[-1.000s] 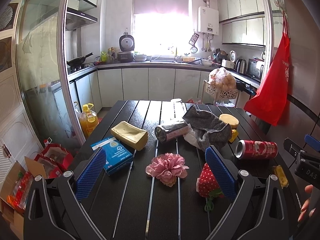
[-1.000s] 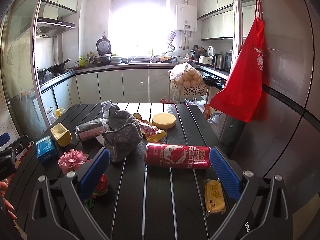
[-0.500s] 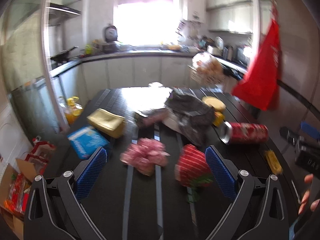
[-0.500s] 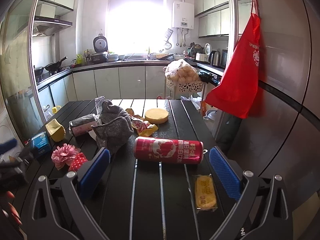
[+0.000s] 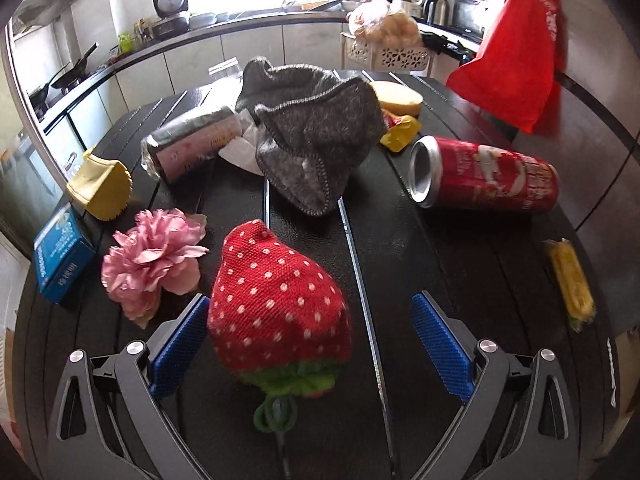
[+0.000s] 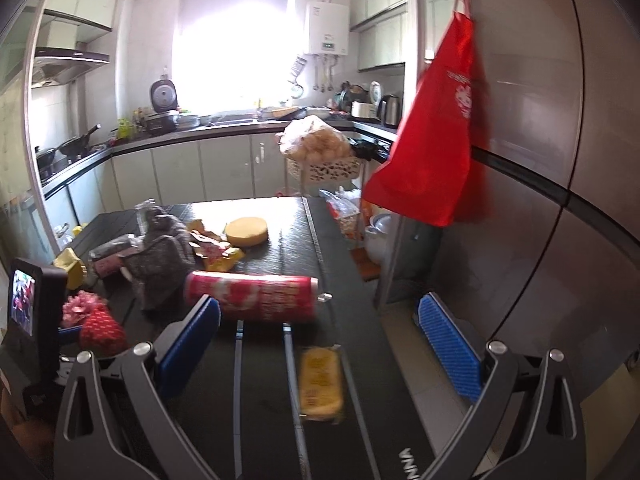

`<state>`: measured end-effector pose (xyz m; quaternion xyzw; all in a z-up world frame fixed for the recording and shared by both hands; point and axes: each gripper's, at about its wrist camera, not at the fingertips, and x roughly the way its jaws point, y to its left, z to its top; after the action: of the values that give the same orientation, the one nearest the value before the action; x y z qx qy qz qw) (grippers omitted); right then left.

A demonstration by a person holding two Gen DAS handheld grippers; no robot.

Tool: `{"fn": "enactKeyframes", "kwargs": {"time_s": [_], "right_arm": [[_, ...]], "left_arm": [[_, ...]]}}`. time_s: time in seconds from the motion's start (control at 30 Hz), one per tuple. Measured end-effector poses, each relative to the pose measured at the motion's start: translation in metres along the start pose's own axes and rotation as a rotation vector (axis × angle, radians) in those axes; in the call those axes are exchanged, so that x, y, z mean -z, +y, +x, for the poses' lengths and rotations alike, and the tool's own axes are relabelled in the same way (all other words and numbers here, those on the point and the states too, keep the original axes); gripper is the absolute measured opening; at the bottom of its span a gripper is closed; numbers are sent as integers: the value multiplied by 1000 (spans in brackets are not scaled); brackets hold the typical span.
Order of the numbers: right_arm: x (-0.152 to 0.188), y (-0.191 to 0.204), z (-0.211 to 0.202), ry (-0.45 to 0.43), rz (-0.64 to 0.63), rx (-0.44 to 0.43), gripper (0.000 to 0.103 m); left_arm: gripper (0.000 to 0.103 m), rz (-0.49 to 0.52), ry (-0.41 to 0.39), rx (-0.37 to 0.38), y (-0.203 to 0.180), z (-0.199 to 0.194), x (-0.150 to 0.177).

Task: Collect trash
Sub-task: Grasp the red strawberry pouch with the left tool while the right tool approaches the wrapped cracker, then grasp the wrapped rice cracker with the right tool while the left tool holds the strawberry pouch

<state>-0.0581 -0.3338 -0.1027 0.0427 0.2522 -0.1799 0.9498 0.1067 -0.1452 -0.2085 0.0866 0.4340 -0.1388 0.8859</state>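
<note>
Two grippers, both spread wide, neither grasping. Black slatted table (image 5: 400, 240) filling both frames. Left gripper (image 5: 316, 344) low centre, straddling strawberry-shaped knit pouch (image 5: 276, 300), left pad just beside it. Right gripper (image 6: 320, 340) low centre, above yellow snack packet (image 6: 322, 384). Red can (image 5: 488, 180) lying at mid-right; pink flower (image 5: 156, 256) at left.

A red drink can (image 5: 486, 178) lies on its side near the table's right edge, open end facing left. A yellow wrapped snack (image 5: 570, 282) lies flat closer to that edge, and crumpled yellow-red wrappers (image 5: 398, 134) sit beyond the can.
</note>
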Motion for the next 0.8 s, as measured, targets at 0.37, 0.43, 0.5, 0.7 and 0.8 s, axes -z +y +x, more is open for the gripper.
{"fn": "enactKeyframes", "kwargs": {"time_s": [0.37,0.43,0.5,0.7,0.8], "right_arm": [[14,-33,27,66,18,58,100],[16,-34,31,83,3,68,100],[20,-34,37,105,-15,79,100],[35,-33,59,209,-41,36,100],[43,-22,79,301,-50,-39,100]], "left_arm": [[63,16,-17,-3,-9,14,-4],[62,19,-28,23,-7,12,-3],[62,10,-48,47,-4,8,-2],[62,-15,-148,64,11,-22,0],[62,-39,-187,76,20,-38,2]]}}
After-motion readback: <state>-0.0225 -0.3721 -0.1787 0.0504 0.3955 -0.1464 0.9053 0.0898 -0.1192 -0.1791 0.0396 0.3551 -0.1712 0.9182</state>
